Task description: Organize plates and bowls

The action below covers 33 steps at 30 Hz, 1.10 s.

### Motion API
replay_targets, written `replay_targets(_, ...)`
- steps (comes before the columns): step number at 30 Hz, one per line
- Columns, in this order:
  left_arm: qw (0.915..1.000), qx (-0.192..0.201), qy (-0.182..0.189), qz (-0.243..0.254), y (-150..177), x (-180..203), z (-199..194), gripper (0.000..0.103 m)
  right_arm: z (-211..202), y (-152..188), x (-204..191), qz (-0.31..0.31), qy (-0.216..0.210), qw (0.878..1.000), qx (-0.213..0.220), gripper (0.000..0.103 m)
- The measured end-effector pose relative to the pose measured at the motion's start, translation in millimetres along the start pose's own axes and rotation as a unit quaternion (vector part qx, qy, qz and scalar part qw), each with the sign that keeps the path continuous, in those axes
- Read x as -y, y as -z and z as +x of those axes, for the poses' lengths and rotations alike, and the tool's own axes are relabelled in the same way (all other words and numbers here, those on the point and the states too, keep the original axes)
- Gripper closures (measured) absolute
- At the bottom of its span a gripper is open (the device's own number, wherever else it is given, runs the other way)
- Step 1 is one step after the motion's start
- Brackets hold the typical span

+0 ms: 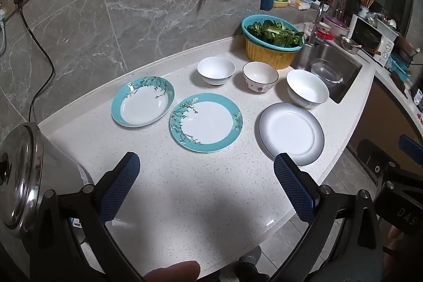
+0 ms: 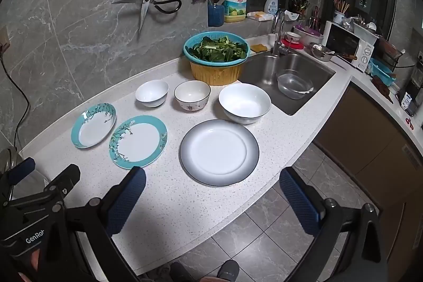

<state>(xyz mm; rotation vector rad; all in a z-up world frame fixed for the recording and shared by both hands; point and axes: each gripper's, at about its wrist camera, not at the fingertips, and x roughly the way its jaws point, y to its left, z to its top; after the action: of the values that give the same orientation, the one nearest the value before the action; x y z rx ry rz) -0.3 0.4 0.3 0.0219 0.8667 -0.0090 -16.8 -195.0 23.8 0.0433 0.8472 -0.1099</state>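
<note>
On the white speckled counter (image 1: 185,202) lie three plates: a deep teal-rimmed one (image 1: 142,105) (image 2: 93,125), a flat teal-rimmed one (image 1: 206,122) (image 2: 138,141) and a grey-rimmed white one (image 1: 290,132) (image 2: 219,152). Behind them stand a small white bowl (image 1: 216,70) (image 2: 152,93), a patterned bowl with a dark rim (image 1: 260,77) (image 2: 192,95) and a large white bowl (image 1: 307,91) (image 2: 244,102). My left gripper (image 1: 207,163) hovers open above the counter in front of the plates, empty. My right gripper (image 2: 212,176) is open and empty too, near the grey-rimmed plate's front edge.
A teal colander of greens on a yellow basket (image 1: 272,42) (image 2: 216,57) stands behind the bowls. The sink (image 2: 288,78) with a glass bowl lies to the right. A steel-lidded pot (image 1: 23,176) sits at the left. Scissors (image 2: 145,7) hang on the wall. The counter's front edge drops to a tiled floor.
</note>
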Motion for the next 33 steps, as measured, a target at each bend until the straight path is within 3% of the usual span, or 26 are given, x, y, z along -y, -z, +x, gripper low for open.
replay_targets(33, 1.0000, -0.004, 0.000, 0.001, 1.9, 3.6, 3.4, 0.000, 4.4, -1.5, -2.4, -0.003, 0.002, 1.000, -0.004, 0.000)
